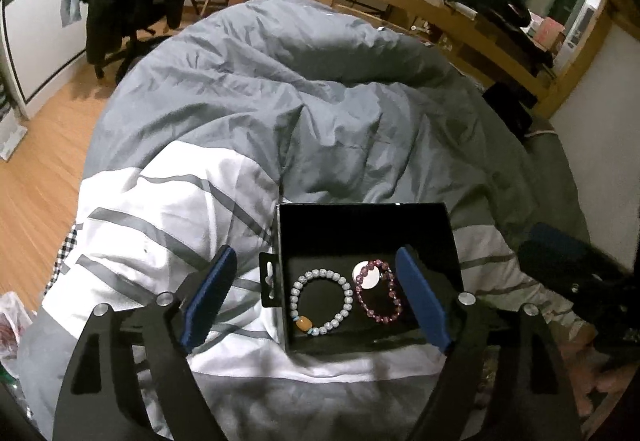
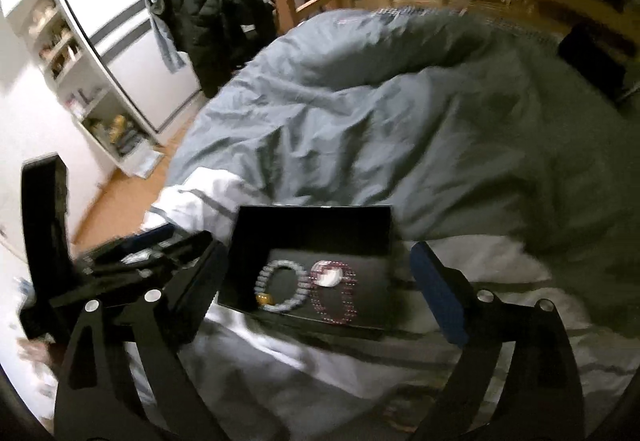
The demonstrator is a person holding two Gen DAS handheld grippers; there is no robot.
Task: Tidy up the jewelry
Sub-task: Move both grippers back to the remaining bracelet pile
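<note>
both my left gripper (image 1: 316,299) and right gripper (image 2: 320,297) wide, empty; pale grey bead bracelet (image 1: 321,301) at 9 and purple bead bracelet (image 1: 380,291) at 3 already in open black box (image 1: 360,219), looks near done.

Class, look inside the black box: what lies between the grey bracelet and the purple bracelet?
Only bare black lining separates grey bracelet and purple bracelet; clearest in the left wrist view.

Dim indoor light. The left wrist view is fairly sharp; the right wrist view smears with motion blur. Fisheye bending curls walls around the duvet (image 1: 304,113), with black vignette at every corner.
</note>
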